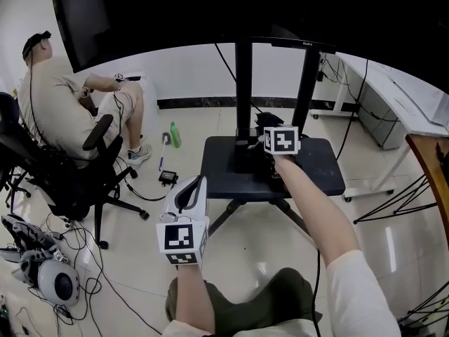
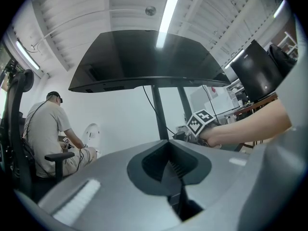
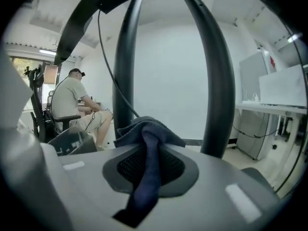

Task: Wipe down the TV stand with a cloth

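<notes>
Right gripper (image 1: 270,143) clamped the blue cloth (image 3: 149,174) at the TV stand (image 1: 319,168) mid-frame, ready for wiping; left gripper (image 1: 189,194) hung closed, empty, lower center.

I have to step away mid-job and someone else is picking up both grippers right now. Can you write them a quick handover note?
Left gripper: shut and empty, held above the floor in front of the stand.
Right gripper: shut on the dark blue cloth, at the back of the TV stand's shelf, close to the two posts.
Done: the cloth is in hand and at the shelf. Which parts are wiped cannot be told from the pictures.
Left: probably wipe across the whole shelf and around the foot of the posts.
</notes>
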